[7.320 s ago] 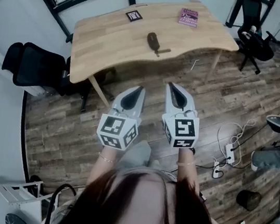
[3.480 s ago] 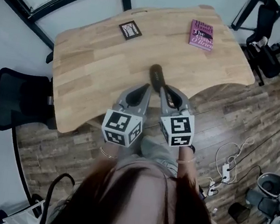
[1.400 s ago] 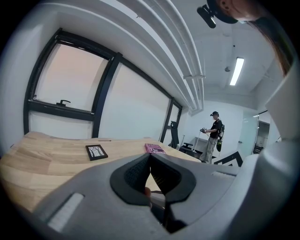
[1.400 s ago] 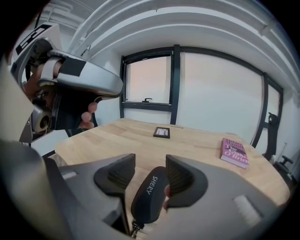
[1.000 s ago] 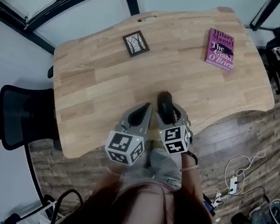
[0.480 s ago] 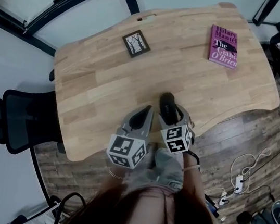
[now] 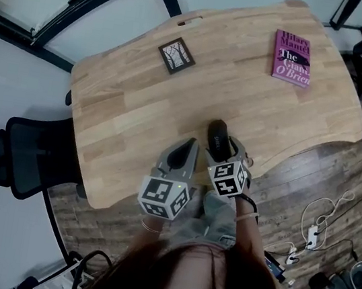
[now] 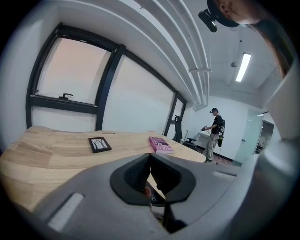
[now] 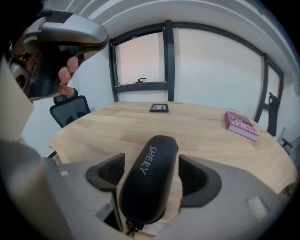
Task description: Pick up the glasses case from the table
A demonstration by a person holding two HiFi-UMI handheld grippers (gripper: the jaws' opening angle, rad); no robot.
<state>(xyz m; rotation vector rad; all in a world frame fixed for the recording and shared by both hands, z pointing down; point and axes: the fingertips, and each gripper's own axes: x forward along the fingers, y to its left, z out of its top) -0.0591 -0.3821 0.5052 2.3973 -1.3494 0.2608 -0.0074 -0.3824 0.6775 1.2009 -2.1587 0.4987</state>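
The black glasses case (image 7: 216,136) lies on the wooden table (image 7: 125,111) near its front edge. In the right gripper view the case (image 9: 149,178) lies lengthwise between the jaws of my right gripper (image 9: 152,174). These jaws have just been opening, and the pads (image 9: 199,177) stand off the case's sides. My right gripper (image 7: 224,148) is angled down over the case. My left gripper (image 7: 189,147) hovers just left of it with its tips together. Through my left gripper (image 8: 150,157) a bit of the case (image 8: 156,198) shows.
A pink book (image 7: 293,58) lies at the table's far right, and a small dark framed picture (image 7: 177,55) at the far middle. A black office chair (image 7: 26,157) stands left of the table. Cables (image 7: 320,230) lie on the floor at the right. A person (image 8: 214,133) stands far off.
Both grippers have come from the open floor to the table's front edge. In the last second the right gripper has sunk lower, with its jaws on either side of the case.
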